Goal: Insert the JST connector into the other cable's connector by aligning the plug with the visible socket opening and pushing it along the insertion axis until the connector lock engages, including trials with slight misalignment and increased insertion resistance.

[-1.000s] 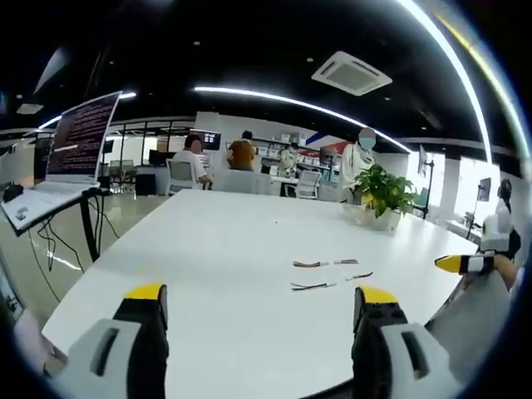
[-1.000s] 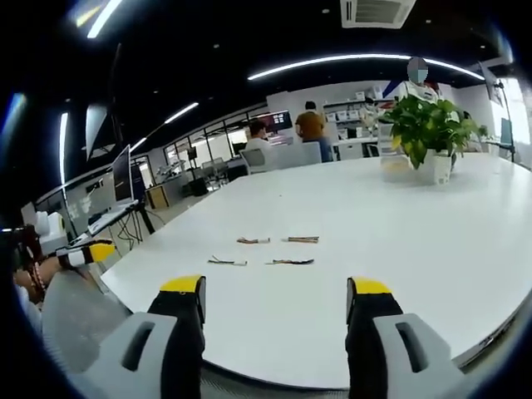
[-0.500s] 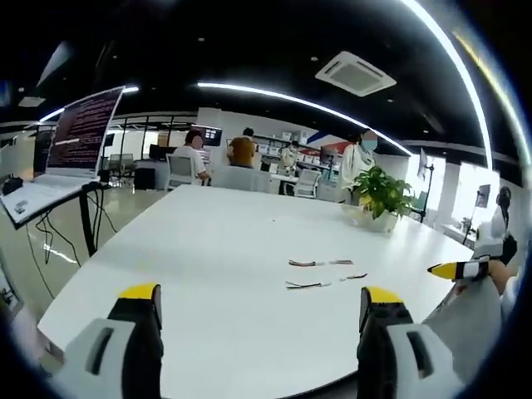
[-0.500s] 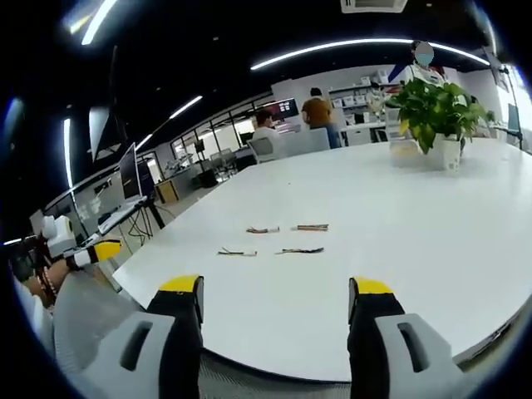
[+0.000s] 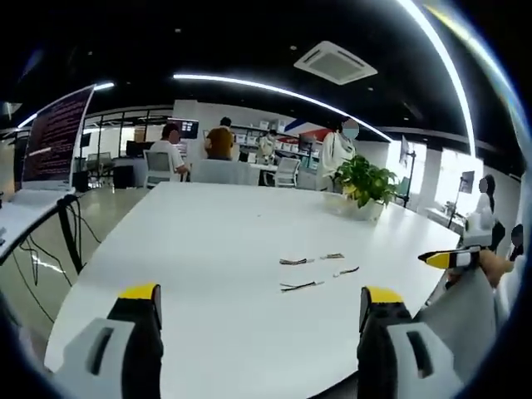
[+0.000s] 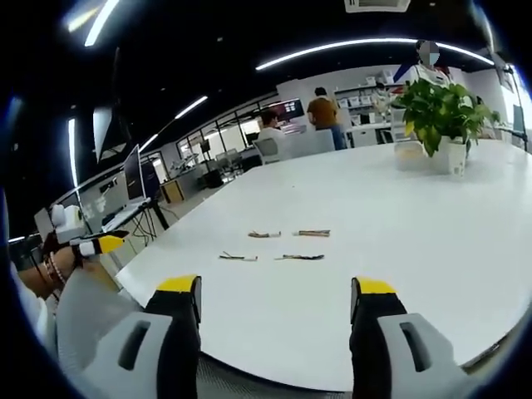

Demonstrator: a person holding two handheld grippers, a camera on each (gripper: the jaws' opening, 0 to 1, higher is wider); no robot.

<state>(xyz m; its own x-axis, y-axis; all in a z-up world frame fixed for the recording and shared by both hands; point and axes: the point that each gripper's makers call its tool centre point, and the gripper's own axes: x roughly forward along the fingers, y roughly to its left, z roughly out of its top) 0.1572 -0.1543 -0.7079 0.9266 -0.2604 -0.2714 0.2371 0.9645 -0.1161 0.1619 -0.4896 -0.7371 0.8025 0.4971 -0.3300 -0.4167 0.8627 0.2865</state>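
Several short JST cables lie in a loose group on the white table point(image 5: 208, 249). In the left gripper view one cable point(image 5: 299, 286) is nearest, with others point(image 5: 294, 261) behind it. In the right gripper view a cable point(image 6: 299, 257) lies just ahead, another cable point(image 6: 238, 257) to its left and two more point(image 6: 312, 233) farther back. My left gripper point(image 5: 259, 312) is open above the near table edge, well short of the cables, nothing between its jaws. My right gripper point(image 6: 276, 303) is open too and holds nothing. The right gripper point(image 5: 453, 259) enters at the right of the left gripper view, the left gripper point(image 6: 96, 245) at the left of the right gripper view.
A potted plant point(image 6: 440, 116) stands at the far side of the table point(image 6: 399, 216). A laptop on a stand point(image 5: 54, 137) is off the table's left end. People sit and stand at desks in the background point(image 5: 220, 141).
Both views have shifted slightly with my hands; the cables lie where they were. Both grippers stay open.
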